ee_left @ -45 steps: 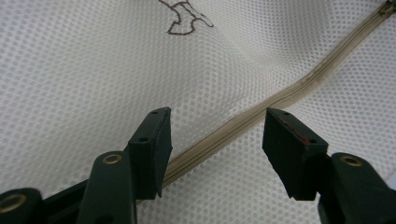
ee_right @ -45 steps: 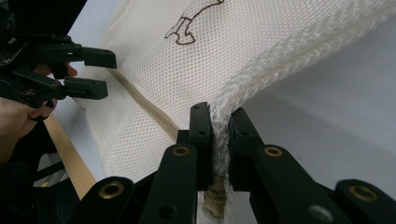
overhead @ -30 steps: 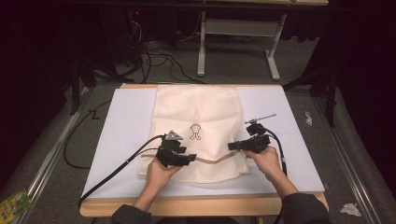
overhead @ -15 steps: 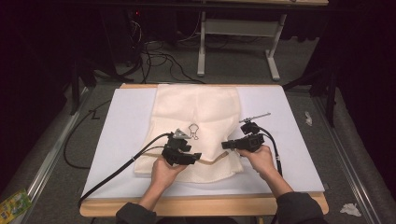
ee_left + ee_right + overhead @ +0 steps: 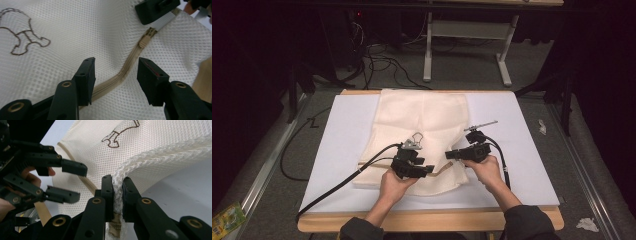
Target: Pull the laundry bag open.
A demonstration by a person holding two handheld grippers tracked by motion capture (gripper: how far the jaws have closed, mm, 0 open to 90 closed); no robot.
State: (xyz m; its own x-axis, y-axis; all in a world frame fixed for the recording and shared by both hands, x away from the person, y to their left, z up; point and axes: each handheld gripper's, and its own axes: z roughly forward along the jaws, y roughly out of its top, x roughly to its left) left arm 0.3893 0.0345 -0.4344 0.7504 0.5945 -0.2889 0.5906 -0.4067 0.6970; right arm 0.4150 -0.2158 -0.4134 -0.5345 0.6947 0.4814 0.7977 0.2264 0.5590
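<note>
**Mesh bag pinched at its zipper edge**

A white mesh bag [image 5: 419, 132] lies flat on the white sheet [image 5: 342, 145] covering the table [image 5: 427, 222], near the person's edge; whether anything is inside cannot be told. The right gripper [image 5: 451, 155] is clenched on the bag's bunched mesh edge, which the right gripper view shows squeezed between its pads [image 5: 116, 195]. The left gripper [image 5: 115, 80] has just been closing; its jaws straddle the tan zipper [image 5: 125, 72] without pressing it. The left gripper view shows the zipper's pull end [image 5: 146, 40] and a brown outline drawing [image 5: 25, 37] clearly; the high view shows both only faintly.
</note>
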